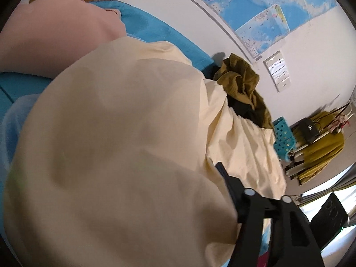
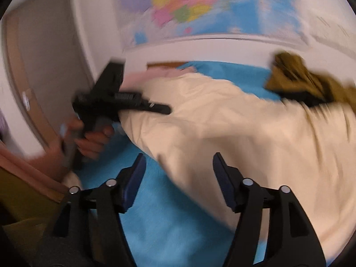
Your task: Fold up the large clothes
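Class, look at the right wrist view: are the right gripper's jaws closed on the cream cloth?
No: the right gripper has its jaws wide apart, with blue sheet and cream cloth showing between them.

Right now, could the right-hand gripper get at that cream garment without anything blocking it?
Probably yes. The right gripper has its jaws open and empty, and the cream garment lies just ahead on the blue bed cover, with nothing between them.

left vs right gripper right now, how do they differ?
The left gripper is shut on the cream garment; the right gripper is open, holding nothing. The left gripper lies across the cream garment's edge; the right gripper hovers over the blue surface beside that garment. Both are black, hand-held units.
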`<state>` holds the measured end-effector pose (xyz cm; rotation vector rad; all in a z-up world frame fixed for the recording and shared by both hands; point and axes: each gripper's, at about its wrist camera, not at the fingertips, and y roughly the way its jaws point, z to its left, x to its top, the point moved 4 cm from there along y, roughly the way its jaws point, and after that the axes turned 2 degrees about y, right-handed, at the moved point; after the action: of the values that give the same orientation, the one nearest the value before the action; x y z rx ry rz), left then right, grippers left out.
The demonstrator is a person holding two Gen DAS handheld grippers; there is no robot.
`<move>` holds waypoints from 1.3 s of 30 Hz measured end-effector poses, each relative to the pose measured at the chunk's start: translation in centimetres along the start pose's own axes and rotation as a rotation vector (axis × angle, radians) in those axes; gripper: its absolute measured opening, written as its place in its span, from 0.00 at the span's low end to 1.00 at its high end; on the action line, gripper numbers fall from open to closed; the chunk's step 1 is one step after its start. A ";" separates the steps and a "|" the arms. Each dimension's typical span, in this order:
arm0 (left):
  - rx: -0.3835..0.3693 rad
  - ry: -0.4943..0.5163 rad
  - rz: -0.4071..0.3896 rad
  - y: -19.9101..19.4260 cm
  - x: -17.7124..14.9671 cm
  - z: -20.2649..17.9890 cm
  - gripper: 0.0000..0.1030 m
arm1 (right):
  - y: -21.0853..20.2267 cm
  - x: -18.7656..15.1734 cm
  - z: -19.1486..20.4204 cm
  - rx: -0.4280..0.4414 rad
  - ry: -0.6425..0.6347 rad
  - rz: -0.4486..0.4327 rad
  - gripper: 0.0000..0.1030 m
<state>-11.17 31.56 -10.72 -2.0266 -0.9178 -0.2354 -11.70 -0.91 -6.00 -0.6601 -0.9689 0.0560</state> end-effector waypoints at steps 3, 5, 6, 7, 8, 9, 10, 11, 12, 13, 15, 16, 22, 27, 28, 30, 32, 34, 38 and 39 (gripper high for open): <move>0.039 0.027 0.001 0.1 -0.1 -0.3 0.57 | -3.8 -2.4 -5.0 0.023 0.296 -0.011 0.73; 0.056 0.040 0.000 0.2 -0.1 -0.4 0.57 | -5.5 -4.0 -7.9 0.007 0.457 -0.034 0.73; 0.061 0.045 0.000 0.3 -0.1 -0.5 0.57 | -6.2 -4.9 -9.1 0.011 0.533 -0.044 0.73; 0.065 0.050 0.002 0.2 -0.1 -0.5 0.57 | -6.5 -5.3 -9.8 0.020 0.572 -0.055 0.73; 0.065 0.055 0.004 0.2 -0.1 -0.5 0.57 | -6.7 -5.8 -10.5 0.020 0.614 -0.074 0.76; 0.063 0.055 0.005 0.2 -0.1 -0.5 0.57 | -6.7 -6.2 -11.1 0.004 0.654 -0.086 0.78; 0.063 0.055 0.004 0.2 -0.1 -0.5 0.58 | -6.4 -6.4 -11.7 -0.014 0.683 -0.086 0.78; 0.064 0.058 0.005 0.1 -0.1 -0.5 0.58 | -6.1 -6.5 -12.1 -0.033 0.699 -0.094 0.75; 0.065 0.063 0.007 0.1 -0.2 -0.5 0.58 | -6.0 -6.4 -12.2 -0.054 0.699 -0.110 0.74; 0.065 0.067 0.008 0.1 -0.2 -0.5 0.59 | -5.7 -6.1 -12.4 -0.074 0.701 -0.116 0.74; 0.060 0.072 0.010 0.1 -0.2 -0.5 0.60 | -4.9 -5.5 -12.8 -0.140 0.705 -0.125 0.75; 0.051 0.072 0.011 0.1 -0.2 -0.5 0.63 | -4.5 -5.2 -12.9 -0.155 0.698 -0.132 0.76; 0.010 0.126 0.010 0.7 -0.4 -1.4 0.85 | -2.0 -3.4 -13.9 -0.228 0.688 -0.202 0.88; 0.048 0.169 -0.011 1.0 -0.4 -1.9 0.85 | -0.4 -1.9 -14.5 -0.209 0.659 -0.237 0.88; 0.054 0.164 -0.022 1.2 -0.2 -1.9 0.85 | -0.1 -1.5 -14.5 -0.209 0.654 -0.232 0.88; 0.076 0.167 -0.020 1.4 -0.1 -2.0 0.85 | 0.3 -1.0 -14.6 -0.203 0.653 -0.228 0.82; 0.121 0.164 -0.016 1.7 0.1 -2.2 0.85 | 0.6 -0.8 -14.8 -0.218 0.637 -0.213 0.68; 0.174 0.177 -0.005 2.0 0.2 -2.6 0.84 | 0.4 -1.0 -15.2 -0.211 0.639 -0.212 0.56; 0.224 0.188 0.007 2.4 0.3 -2.9 0.84 | 0.2 -1.4 -15.9 -0.176 0.661 -0.212 0.48; 0.225 0.181 0.007 2.4 0.3 -2.8 0.84 | 0.4 -1.5 -15.9 -0.173 0.662 -0.207 0.48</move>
<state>-8.80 28.68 -10.42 -1.7698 -0.7873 -0.2931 -0.09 -9.00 -13.51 -0.6706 -0.3972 -0.4123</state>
